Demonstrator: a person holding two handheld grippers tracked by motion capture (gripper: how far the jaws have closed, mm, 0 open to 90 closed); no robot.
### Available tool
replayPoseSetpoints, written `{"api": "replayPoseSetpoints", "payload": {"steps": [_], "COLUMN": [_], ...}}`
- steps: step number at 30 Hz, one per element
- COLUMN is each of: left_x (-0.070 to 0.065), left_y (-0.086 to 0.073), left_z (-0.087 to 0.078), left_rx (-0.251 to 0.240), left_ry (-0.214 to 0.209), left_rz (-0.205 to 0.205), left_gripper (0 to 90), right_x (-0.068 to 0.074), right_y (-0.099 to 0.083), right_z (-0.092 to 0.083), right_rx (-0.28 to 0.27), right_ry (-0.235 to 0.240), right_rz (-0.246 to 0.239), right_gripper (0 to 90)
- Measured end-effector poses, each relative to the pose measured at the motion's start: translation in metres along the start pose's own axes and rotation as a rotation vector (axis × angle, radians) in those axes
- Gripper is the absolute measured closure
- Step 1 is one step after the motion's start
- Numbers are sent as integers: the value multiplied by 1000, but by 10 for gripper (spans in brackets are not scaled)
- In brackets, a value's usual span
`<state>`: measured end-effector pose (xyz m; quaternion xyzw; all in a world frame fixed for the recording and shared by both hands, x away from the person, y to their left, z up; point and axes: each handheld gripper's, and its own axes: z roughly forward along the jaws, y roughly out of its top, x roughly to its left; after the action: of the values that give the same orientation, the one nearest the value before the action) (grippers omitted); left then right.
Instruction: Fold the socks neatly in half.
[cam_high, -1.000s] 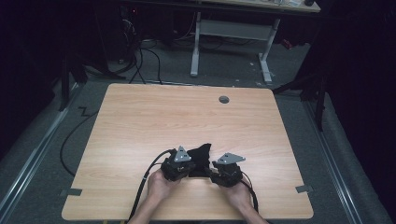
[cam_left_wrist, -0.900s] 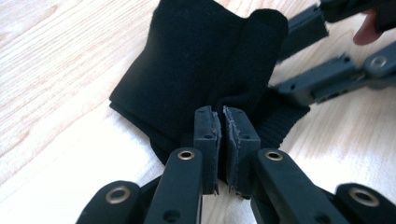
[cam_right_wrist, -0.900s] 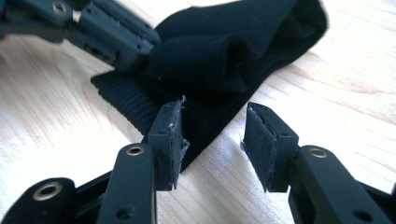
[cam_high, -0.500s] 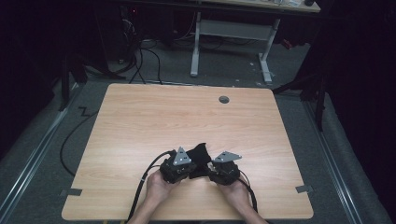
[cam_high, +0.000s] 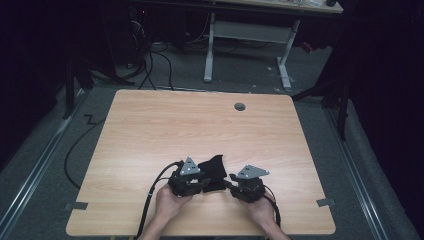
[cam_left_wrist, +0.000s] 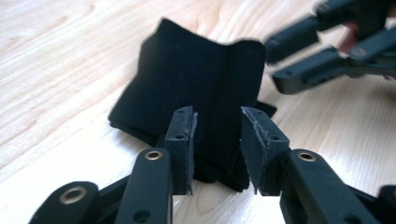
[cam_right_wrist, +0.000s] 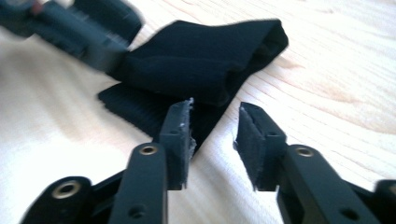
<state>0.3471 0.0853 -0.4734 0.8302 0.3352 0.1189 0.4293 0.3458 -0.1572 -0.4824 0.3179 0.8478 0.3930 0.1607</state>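
Note:
A black folded cloth (cam_high: 212, 169) lies on the wooden table (cam_high: 175, 125) near its front edge, between my two grippers. My left gripper (cam_high: 205, 184) points at it from the left. Its jaws have just been opening, and in the left gripper view the cloth (cam_left_wrist: 187, 79) sits between the left gripper's (cam_left_wrist: 217, 140) pads without being pressed. My right gripper (cam_high: 231, 184) points in from the right. Its jaws have just been closing and stand apart. A corner of the cloth (cam_right_wrist: 201, 56) lies just ahead of the right gripper (cam_right_wrist: 215, 135), with bare wood between the pads.
A round cable hole (cam_high: 240, 106) sits near the table's far edge. Tape marks (cam_high: 76, 205) lie by the front corners. Beyond the table stand white desk legs (cam_high: 245, 50) and floor cables (cam_high: 155, 65). Wood stretches bare to the left, right and far side.
The cloth, raised in a peak between the grippers earlier, has settled lower on the table. The left jaws have parted from it. The right gripper has edged slightly to the right.

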Motion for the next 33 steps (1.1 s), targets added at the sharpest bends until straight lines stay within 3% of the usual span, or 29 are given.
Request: {"api": "replayPoseSetpoints", "payload": {"steps": [3,7,12,15,19,26,33], "left_x": [2,6,13,11,3,-9,-22], "left_y": [2,8,9,7,3,-8,-12], "left_z": [-4,0,13,18,15,9,4], "left_rx": [-27,-15,20,60,57,71,69], "left_ry": [9,77,116,118,109,112,102], "left_rz": [-30,-73,-123,-122,-119,-124,-118], "left_gripper": [629,613,563,532,499,451,437], "right_x": [1,-2,-8,-10,-11,-7,-4], "right_y": [4,19,41,47,38,11,12], "right_z": [-10,-18,-3,12,27,30,30], "right_rx": [-23,-68,-65,-43,13,49,58], "right_ry": [24,27,16,3,11,27,3], "right_rz": [-25,-34,-37,-29,-21,24,16], "right_gripper": [743,797,816,802,730,656,653]}}
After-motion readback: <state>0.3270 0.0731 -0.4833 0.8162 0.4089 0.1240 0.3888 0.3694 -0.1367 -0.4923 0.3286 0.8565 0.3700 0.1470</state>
